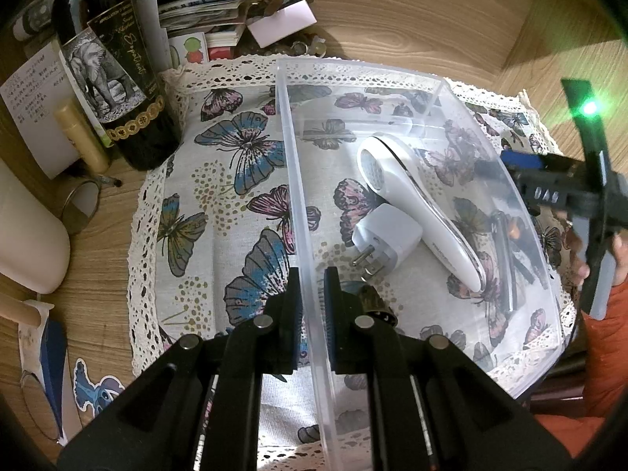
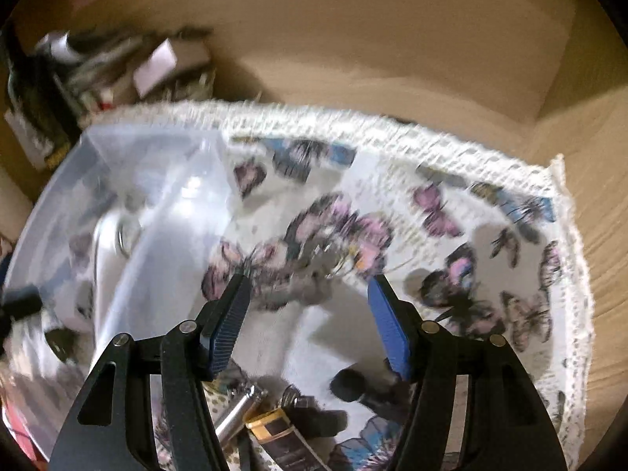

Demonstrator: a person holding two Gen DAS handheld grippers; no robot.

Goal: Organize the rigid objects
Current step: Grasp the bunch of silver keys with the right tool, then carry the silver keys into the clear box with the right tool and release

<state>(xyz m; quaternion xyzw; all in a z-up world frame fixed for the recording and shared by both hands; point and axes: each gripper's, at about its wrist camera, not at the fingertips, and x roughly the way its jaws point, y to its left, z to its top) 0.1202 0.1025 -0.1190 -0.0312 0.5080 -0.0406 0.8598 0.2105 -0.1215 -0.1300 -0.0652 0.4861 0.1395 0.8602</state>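
A clear plastic bin (image 1: 463, 90) sits on a butterfly-print cloth (image 1: 219, 180). Inside lie a white handheld appliance (image 1: 416, 204), a white plug adapter (image 1: 386, 241) and a small dark object (image 1: 369, 302). My left gripper (image 1: 312, 294) is shut on the bin's near left wall. My right gripper (image 2: 310, 306) is open and empty above the cloth beside the bin (image 2: 149, 180); it also shows in the left wrist view (image 1: 549, 180). Below it lie a metal cylinder (image 2: 239, 412), a gold-edged dark item (image 2: 282, 439) and a black cylinder (image 2: 353, 384). The right view is blurred.
A dark wine bottle (image 1: 114, 74), a cream tube (image 1: 80, 137), papers and boxes (image 1: 212, 8) crowd the wooden desk at the back left. A white rounded object (image 1: 27, 235) and a metal ring (image 1: 80, 206) stand at the left. A cartoon sticker (image 1: 96, 386) lies near.
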